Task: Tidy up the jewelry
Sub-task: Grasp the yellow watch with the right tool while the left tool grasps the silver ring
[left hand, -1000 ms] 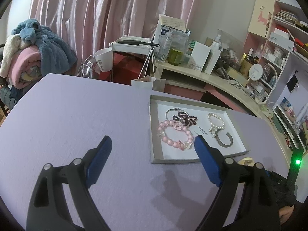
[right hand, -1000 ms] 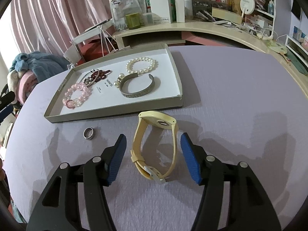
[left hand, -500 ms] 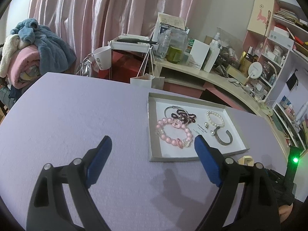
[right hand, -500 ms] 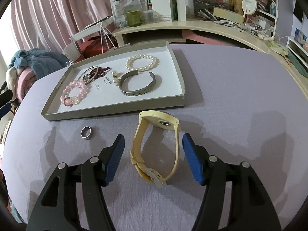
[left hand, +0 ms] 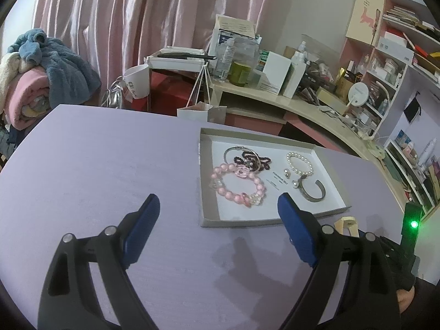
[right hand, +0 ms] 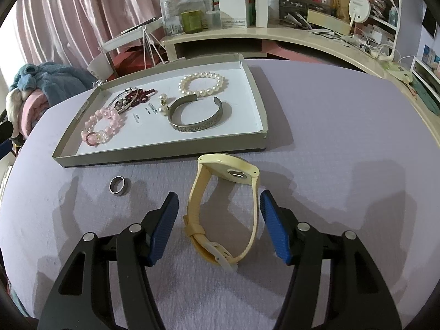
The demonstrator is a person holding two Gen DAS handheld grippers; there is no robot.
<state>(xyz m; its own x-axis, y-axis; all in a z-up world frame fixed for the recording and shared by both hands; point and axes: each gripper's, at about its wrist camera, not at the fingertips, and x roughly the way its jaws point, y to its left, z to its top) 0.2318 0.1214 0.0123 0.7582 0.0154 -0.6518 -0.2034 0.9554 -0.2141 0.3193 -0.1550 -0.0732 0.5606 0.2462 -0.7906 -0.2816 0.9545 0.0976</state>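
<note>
Over a matte lilac tabletop [right hand: 330, 126], right gripper [right hand: 218, 221] hanging spread wide and empty, straddling a pale yellow rubbery wristwatch [right hand: 224, 209] standing on edge. Risking a tip or a squashed strap if clamping on the springy loop. Beyond, steel ring [right hand: 120, 186] lying loose beside the shallow cardboard tray [right hand: 165, 154]. Left gripper [left hand: 218, 210] likewise gaping, gripping nothing.

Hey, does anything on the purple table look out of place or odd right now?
Two pieces sit outside the tray: a yellow watch lying on its side between the open right gripper's fingers, and a silver ring on the cloth to its left. Nothing looks spilled or broken.
</note>
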